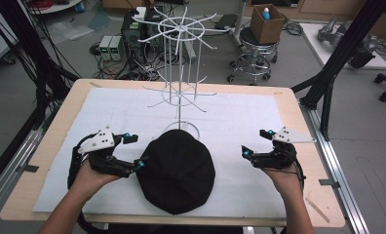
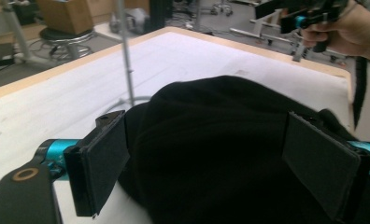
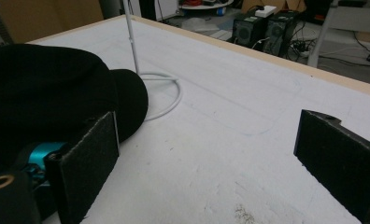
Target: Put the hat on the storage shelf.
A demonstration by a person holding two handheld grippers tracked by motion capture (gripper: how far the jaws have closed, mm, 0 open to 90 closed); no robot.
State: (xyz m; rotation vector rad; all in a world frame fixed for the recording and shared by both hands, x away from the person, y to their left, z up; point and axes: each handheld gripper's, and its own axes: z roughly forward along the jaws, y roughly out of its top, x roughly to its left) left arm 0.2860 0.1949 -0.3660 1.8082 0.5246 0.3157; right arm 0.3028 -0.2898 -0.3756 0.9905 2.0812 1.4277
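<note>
Your left gripper [image 1: 132, 150] stands wide at the black cap's [image 1: 177, 168] edge; its own view shows the jaws straddling the crown. Your right gripper [image 1: 257, 142] is wide, off the cap, over bare white mat [image 3: 230, 140]. The cap hides part of the white rack's [image 1: 180, 73] ring base.

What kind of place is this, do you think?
Probably a robotics or research lab rather than a shop: desktop computers with tangled cables sit on the floor, black frame struts flank the table, and a person holds the left gripper and right gripper.

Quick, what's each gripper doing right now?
Left gripper: open, fingers either side of the black hat's edge.
Right gripper: open, holding nothing, beside the hat.
</note>
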